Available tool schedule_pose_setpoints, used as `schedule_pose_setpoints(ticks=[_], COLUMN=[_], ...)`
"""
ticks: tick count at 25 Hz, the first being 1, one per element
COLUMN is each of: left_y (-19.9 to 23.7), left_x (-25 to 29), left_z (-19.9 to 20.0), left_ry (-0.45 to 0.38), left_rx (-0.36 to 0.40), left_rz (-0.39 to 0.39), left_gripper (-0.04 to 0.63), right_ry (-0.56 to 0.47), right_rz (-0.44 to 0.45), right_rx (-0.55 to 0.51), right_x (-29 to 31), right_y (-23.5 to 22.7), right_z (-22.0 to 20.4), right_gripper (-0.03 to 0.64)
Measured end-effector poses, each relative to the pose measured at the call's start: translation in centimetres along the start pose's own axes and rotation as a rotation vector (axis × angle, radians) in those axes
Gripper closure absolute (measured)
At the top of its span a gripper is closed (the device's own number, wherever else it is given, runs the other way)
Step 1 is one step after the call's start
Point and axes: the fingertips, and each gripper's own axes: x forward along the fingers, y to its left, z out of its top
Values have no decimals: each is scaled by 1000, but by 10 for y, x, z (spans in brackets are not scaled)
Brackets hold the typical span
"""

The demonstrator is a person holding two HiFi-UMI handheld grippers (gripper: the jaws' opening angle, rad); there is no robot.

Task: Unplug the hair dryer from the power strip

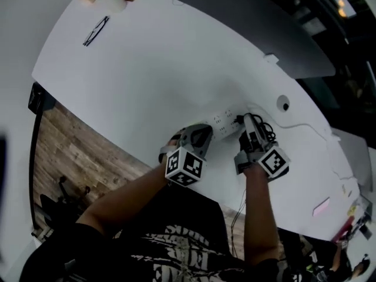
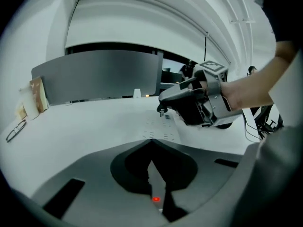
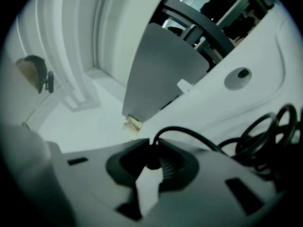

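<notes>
The right gripper (image 3: 150, 148) has its jaws closed on the black plug (image 3: 152, 161), which hangs just above the power strip (image 2: 158, 129), with its pins out of the sockets. The left gripper (image 2: 151, 143) has its jaws together and empty, over the end of the power strip where the red light (image 2: 155, 199) is. The coiled cord (image 1: 267, 128) lies just beside the power strip.

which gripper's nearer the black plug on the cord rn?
Right. The right gripper has its fingers closed on the black plug; the left gripper sits on the white power strip, beside it.

Grey left gripper (image 1: 205, 131), right gripper (image 1: 247, 118) (marker cubes (image 1: 184, 166)); black printed shirt (image 1: 176, 248).
</notes>
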Motion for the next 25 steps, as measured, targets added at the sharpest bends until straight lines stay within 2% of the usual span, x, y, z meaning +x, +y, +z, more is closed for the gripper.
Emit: schedule_pose_setpoints(ticks=[3,5,7,9,12,16,21,23,25], left_y=[2,2,0,-2,-1,-2,-3,-3,-2], left_x=[-3,-3,-2,-1,1,1,0,0,0], left_z=[1,1,0,0,0,-1,0,1,0], left_ry=[2,19,48,68,66,54,45,44,44], left_rx=[-31,-21,35,100,129,135,138,145,151], left_rz=[11,12,18,47,82,91,94,99,104], left_gripper=[571,571,571,571,571,571,571,571,571], right_ry=[-4,13,44,48,12,-20,-34,-40,-20], right_rz=[16,-11,-69,-81,-58,-43,-65,-49,-78], right_rx=[-81,-157,-246,-295,-324,-277,-254,-286,-404], right_x=[0,1,-2,-4,-8,-9,-6,-2,-1], right_y=[9,7,4,6,8,4,0,5,7], right_z=[-3,-8,-13,-13,-11,-9,-8,-8,-9], right_gripper=[543,544,543,543,543,541,541,540,530])
